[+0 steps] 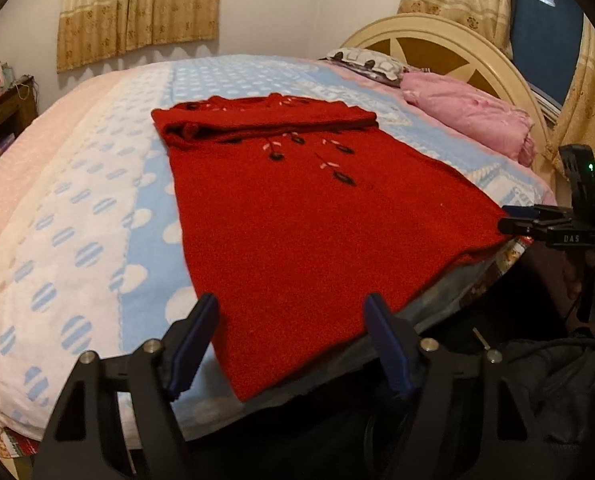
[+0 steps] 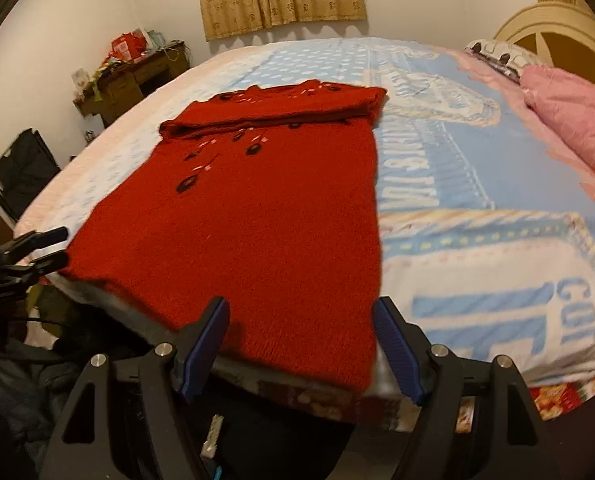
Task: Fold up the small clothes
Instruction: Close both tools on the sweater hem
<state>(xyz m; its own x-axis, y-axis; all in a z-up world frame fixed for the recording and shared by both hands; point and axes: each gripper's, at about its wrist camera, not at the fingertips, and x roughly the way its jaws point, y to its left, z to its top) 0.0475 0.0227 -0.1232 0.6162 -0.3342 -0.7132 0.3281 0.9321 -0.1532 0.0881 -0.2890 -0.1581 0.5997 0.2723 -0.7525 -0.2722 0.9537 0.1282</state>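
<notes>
red sweater (image 1: 297, 232) lies flat on bed; both tools, left (image 1: 291, 344) and right (image 2: 301, 348), gape empty at its hem.

1. Plain pale walls (image 2: 437, 0) enclose a bedroom under dim, warm indoor light.
2. Beige patterned curtains (image 1: 137, 8) hang on the far wall; a second pair (image 1: 589, 92) frames a dark window (image 1: 545, 32) beside the headboard.
3. A wide bed (image 1: 77, 200) carries a pale blue, white and pink spotted blanket.
4. The cream arched headboard (image 1: 437, 40) has brown panels.
5. A pink pillow (image 1: 469, 112) lies near it, with a patterned pillow (image 1: 365, 62) just behind.
6. A cluttered dark wooden desk (image 2: 133, 76) stands in the corner.
</notes>
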